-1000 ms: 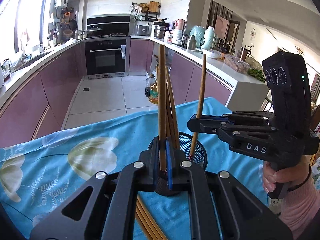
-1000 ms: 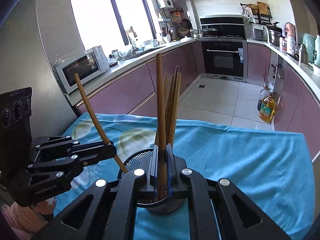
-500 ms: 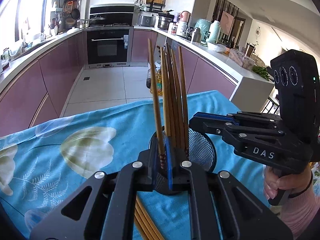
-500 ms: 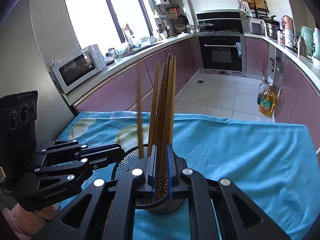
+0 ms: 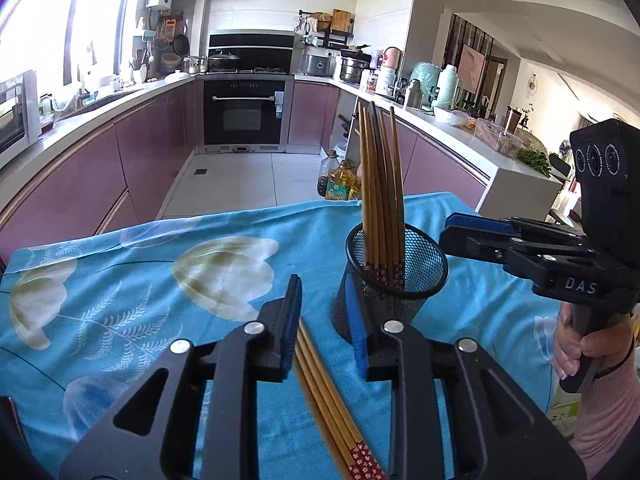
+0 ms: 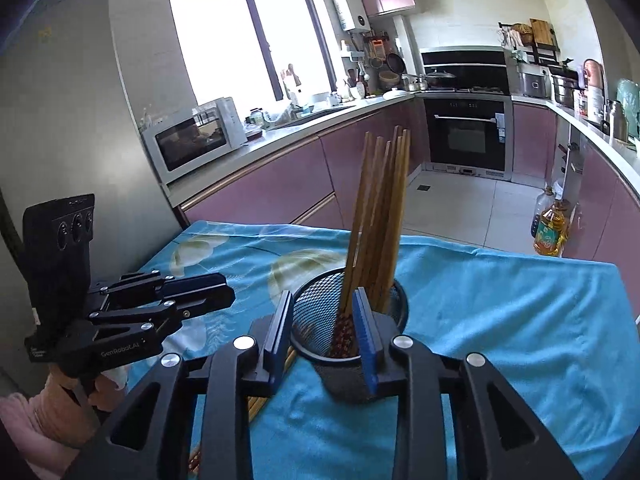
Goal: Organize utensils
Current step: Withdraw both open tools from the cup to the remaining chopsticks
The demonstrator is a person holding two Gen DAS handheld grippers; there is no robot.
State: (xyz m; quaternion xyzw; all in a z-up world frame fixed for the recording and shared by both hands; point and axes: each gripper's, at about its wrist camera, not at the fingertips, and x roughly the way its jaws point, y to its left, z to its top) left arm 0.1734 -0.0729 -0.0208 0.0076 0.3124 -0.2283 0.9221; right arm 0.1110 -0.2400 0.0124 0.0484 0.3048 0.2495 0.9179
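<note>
- Left gripper (image 5: 322, 320) and right gripper (image 6: 322, 330), each clamped on a chopstick a second ago, now hold nothing, jaws opening.
- Loose chopsticks (image 5: 324, 384) lie on the table (image 5: 120, 320) beneath the left gripper; count unclear.
- Both released sticks joined the bundle (image 5: 380, 188) in the one mesh cup (image 5: 394, 280), about six upright.
- Bare cloth reaches the far edge.

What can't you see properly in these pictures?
- Loose chopsticks on the cloth: the left wrist view's bottom edge cuts off their ends, and the left gripper, opening and empty, covers part.
- Mesh cup: the right gripper, opening with nothing pressed between its pads, hides its base in the right wrist view.
- Chopsticks in the cup: too bunched to count.
</note>
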